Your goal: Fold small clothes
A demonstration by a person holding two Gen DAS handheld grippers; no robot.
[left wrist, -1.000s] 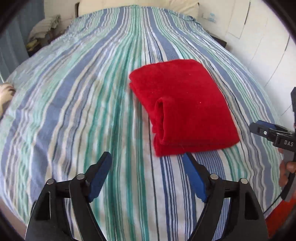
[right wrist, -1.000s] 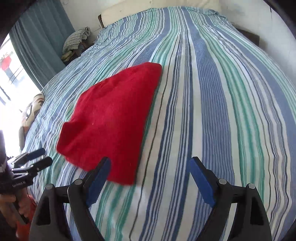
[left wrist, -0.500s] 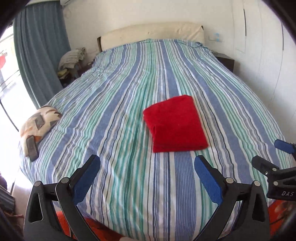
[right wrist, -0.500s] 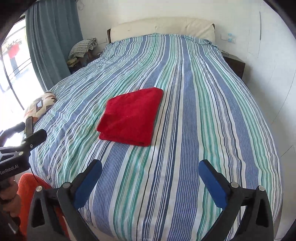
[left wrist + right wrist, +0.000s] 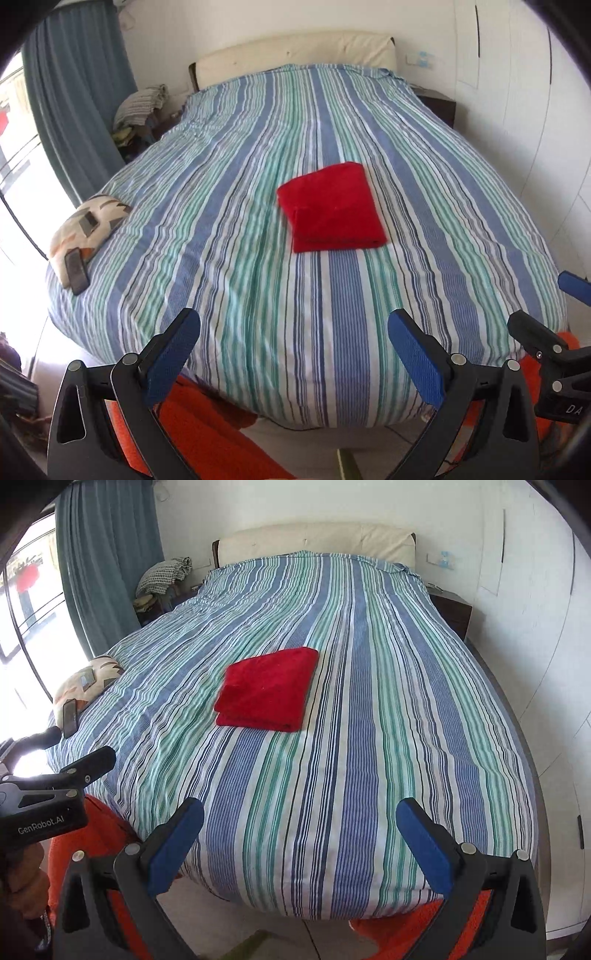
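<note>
A red cloth (image 5: pixel 332 206) lies folded into a neat rectangle on the striped bed (image 5: pixel 240 258), near its middle; it also shows in the right wrist view (image 5: pixel 267 688). My left gripper (image 5: pixel 293 354) is open and empty, held back beyond the foot of the bed, far from the cloth. My right gripper (image 5: pixel 299 840) is open and empty too, also beyond the foot of the bed. Each gripper shows at the edge of the other's view.
A patterned cushion (image 5: pixel 88 225) with a dark phone (image 5: pixel 76 271) lies at the bed's left edge. Blue curtain (image 5: pixel 77 110) and window at left, cluttered nightstand (image 5: pixel 138 114) back left, dark nightstand (image 5: pixel 437 105) back right, white wardrobe (image 5: pixel 532 110) right. Orange fabric (image 5: pixel 199 443) below.
Both grippers have pulled well back from the folded cloth, from just above it to beyond the foot of the bed. The cloth has stayed in place.
</note>
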